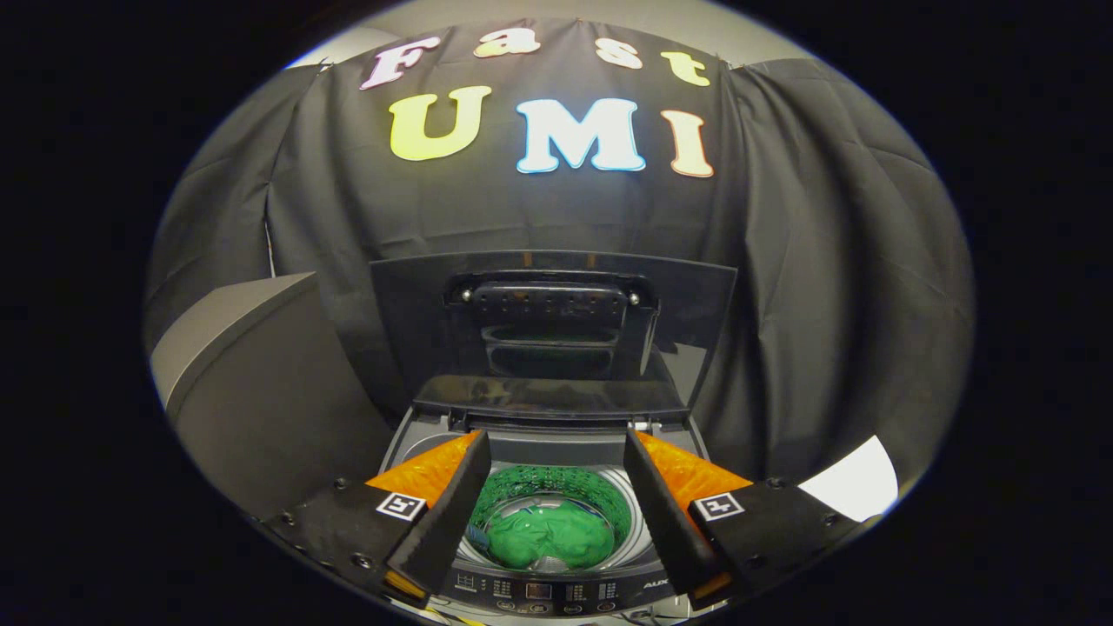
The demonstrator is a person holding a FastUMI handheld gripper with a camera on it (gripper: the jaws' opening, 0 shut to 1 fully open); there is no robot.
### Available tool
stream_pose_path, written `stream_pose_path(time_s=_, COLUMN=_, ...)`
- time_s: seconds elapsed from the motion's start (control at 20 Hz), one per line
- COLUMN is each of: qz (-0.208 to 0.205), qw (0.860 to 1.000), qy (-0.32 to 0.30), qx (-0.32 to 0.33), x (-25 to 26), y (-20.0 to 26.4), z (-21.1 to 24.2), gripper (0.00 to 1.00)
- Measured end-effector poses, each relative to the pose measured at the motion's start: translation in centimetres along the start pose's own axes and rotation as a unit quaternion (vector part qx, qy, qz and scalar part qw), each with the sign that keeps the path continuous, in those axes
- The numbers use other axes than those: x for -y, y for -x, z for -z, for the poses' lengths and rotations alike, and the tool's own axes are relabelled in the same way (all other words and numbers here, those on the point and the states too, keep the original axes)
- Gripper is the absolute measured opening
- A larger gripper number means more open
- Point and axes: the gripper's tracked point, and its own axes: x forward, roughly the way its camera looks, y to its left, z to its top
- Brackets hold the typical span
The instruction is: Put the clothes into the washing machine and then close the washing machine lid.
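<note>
The green clothes (549, 532) lie at the bottom of the drum (600, 497) of the washing machine (556, 522), as a crumpled heap with soft folds. The heap is somewhat wider than deep, so its long axis runs from about 9 o'clock to 3 o'clock across the drum; it has no clear front or end that points anywhere. The cloth is one bright green colour, and the perforated wall of the drum around it looks green too.

The washing machine is a top-loading one with a round opening. Its control panel (543, 593) with small buttons is at 6 o'clock from the clothes, on the near rim. The lid (556, 330) is at 12 o'clock from the clothes and stands raised, nearly upright, folded at the hinge. It is dark and glossy, with a dark plastic part on its inner side.

The gripper (556, 500) is above the opening, and its fingers are spread wide apart and hold nothing. One finger is at 9 o'clock from the clothes and the other at 3 o'clock, so the clothes are seen between them, lower down inside the drum. Neither finger touches the clothes.

At 10 o'clock from the machine stands a grey box-like object (252, 391); I cannot tell what it is. Behind the lid hangs the black cloth wall (826, 304).
</note>
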Motion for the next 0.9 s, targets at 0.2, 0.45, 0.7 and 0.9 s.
stream_pose_path(time_s=0.2, qz=0.001, qw=1.0, qy=-0.004, qx=0.009, x=0.1, y=0.6, z=-0.5, gripper=0.96)
stream_pose_path(time_s=0.45, qz=-0.003, qw=0.999, qy=-0.012, qx=0.043, x=-0.1, y=0.9, z=-3.4, gripper=0.96)
stream_pose_path(time_s=0.7, qz=-0.012, qw=0.997, qy=-0.008, qx=0.075, x=-0.8, y=0.6, z=-7.5, gripper=0.96)
stream_pose_path(time_s=0.9, qz=-0.016, qw=0.995, qy=-0.005, qx=0.095, x=-1.4, y=-0.4, z=-10.5, gripper=0.96)
